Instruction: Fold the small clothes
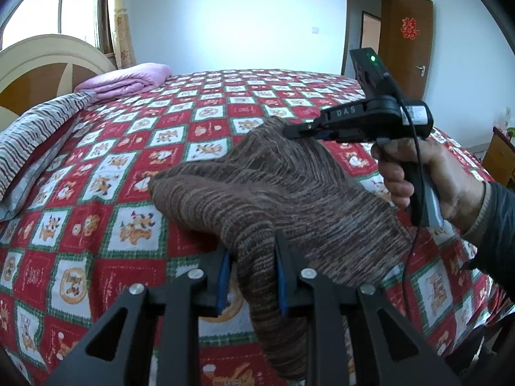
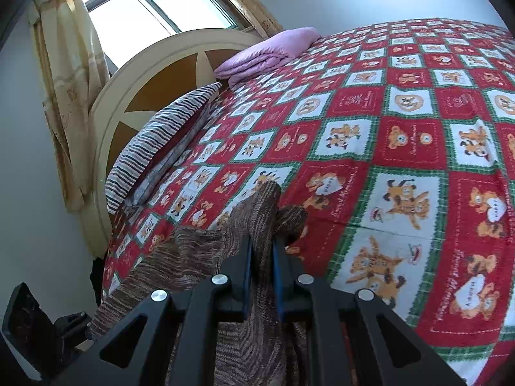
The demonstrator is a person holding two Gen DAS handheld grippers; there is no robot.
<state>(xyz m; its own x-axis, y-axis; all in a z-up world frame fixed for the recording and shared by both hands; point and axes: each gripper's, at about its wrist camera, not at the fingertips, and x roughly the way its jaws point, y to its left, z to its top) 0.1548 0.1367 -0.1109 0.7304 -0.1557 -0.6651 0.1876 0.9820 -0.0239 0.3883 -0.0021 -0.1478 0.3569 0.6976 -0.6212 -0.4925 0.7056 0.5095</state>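
Note:
A brown striped knit garment (image 1: 273, 193) hangs lifted above the bed, stretched between both grippers. My left gripper (image 1: 252, 251) is shut on a bunched part of it near the bottom of the left wrist view. My right gripper (image 1: 291, 131) shows in that view at upper right, held by a hand, its tips pinching the garment's top edge. In the right wrist view the right gripper (image 2: 261, 247) is shut on a fold of the garment (image 2: 199, 257), which drapes down to the left and under the fingers.
The bed is covered with a red, white and green checked bear-print sheet (image 1: 128, 148). A striped pillow (image 1: 35, 148) and a folded purple quilt (image 1: 128, 80) lie by the headboard (image 2: 154, 77). A window with curtains is behind; an open wooden door (image 1: 408, 41) is at the right.

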